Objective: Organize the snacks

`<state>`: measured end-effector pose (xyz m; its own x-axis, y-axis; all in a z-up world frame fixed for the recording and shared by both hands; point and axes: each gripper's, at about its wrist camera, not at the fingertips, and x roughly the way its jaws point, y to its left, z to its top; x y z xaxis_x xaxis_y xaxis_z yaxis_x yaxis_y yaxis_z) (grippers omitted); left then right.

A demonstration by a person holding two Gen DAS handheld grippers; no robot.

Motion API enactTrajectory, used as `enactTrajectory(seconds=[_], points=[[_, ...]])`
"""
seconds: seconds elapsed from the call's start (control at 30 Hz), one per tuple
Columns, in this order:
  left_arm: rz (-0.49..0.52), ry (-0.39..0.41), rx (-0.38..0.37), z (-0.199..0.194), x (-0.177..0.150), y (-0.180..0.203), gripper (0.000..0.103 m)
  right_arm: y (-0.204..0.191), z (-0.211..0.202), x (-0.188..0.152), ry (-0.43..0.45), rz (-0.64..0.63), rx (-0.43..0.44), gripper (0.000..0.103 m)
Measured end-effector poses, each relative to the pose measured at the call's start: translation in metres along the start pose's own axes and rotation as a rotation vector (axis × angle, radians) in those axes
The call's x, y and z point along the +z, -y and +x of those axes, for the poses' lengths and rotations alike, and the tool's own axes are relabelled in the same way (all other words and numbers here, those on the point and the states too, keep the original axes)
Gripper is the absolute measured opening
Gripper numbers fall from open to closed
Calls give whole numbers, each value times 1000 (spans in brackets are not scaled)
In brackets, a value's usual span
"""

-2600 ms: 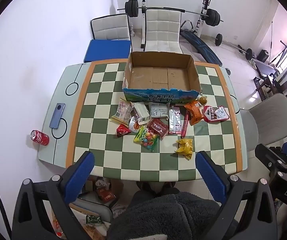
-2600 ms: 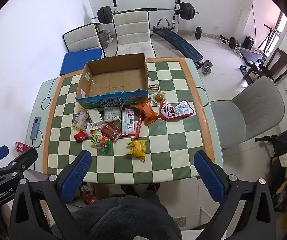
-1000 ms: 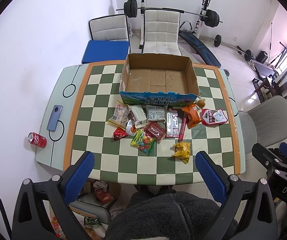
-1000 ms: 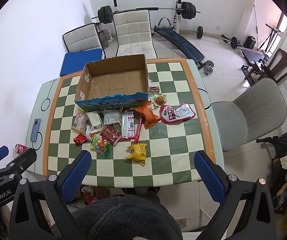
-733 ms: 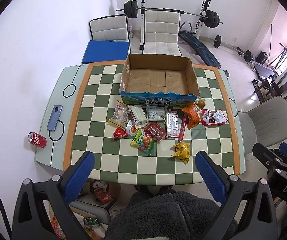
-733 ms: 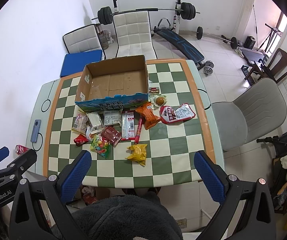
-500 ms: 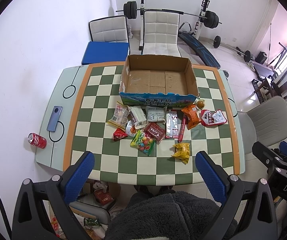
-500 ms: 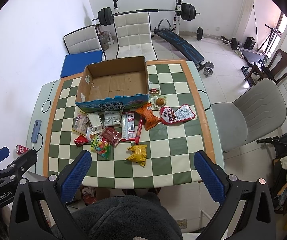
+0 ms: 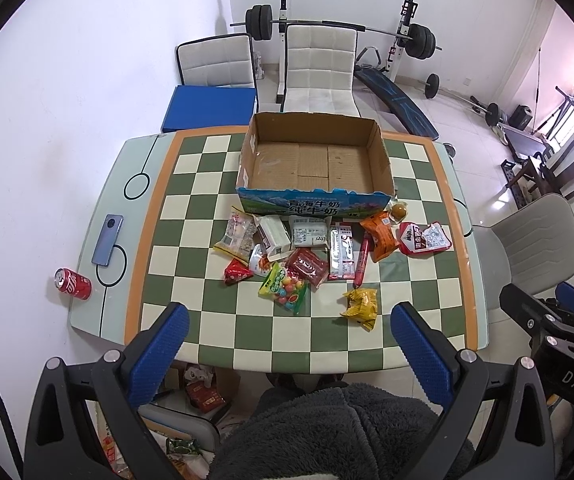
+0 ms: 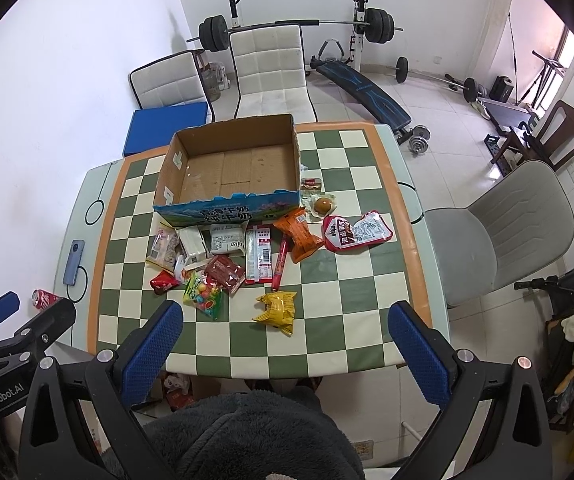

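An empty open cardboard box (image 9: 315, 160) (image 10: 231, 168) stands at the far middle of the checkered table. Several snack packets lie in front of it: a yellow packet (image 9: 361, 304) (image 10: 277, 312), a colourful candy bag (image 9: 285, 286) (image 10: 204, 294), an orange packet (image 9: 379, 234) (image 10: 301, 234), a red and white pouch (image 9: 423, 238) (image 10: 355, 232) and a red sausage stick (image 9: 361, 262) (image 10: 279, 262). My left gripper (image 9: 291, 354) and right gripper (image 10: 287, 354) are both open and empty, held high above the near table edge.
A phone (image 9: 107, 240) and a red soda can (image 9: 73, 284) lie on the table's left strip. Chairs stand behind the table (image 9: 319, 68) and at its right (image 10: 499, 232). Weight equipment (image 10: 287, 26) fills the back of the room. My lap in dark fleece (image 9: 327, 432) is below.
Both views have drifted slightly so the table sits a little farther and higher in frame. Nothing on the table has moved.
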<state>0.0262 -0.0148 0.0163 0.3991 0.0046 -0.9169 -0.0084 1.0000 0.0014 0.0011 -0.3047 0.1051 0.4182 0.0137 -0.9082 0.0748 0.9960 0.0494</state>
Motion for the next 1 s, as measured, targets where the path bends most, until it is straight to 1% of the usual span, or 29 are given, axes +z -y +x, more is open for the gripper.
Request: enactTrajectory(seconds=[0.13,0.2,0.43,0.7,0.73,0.77,0.83,0.87,0.9,0.93,1.0], points=[[-2,3,1,-1,0,1,103,0,0,0,0,1,1,103],[0,6,1,1,6,11,103,0,0,1,1,1,2,103],[-3,10,-2,1,13,21,103,-1,1,3,1,0,2,103],[-7,16,-2,-1,8,19,103,5,6,-3,-6,7,5,103],[-15,21,0,1,7,16,103,-1,6,7,-12,14,7,103],[-27,28,3,4,8,15,103,-2,8,9,-17,21,10,103],[-55,41,6,12,12,11,103,1,19,16,-28,43,19,103],[-70,50,20,18,15,10,103,3,24,17,-35,52,22,103],[-80,55,27,27,12,-3,103,6,36,23,-54,76,29,103],[-90,51,47,38,14,-5,103,14,49,16,-57,83,30,103],[-113,23,69,62,17,-20,103,21,79,20,-104,111,38,103]])
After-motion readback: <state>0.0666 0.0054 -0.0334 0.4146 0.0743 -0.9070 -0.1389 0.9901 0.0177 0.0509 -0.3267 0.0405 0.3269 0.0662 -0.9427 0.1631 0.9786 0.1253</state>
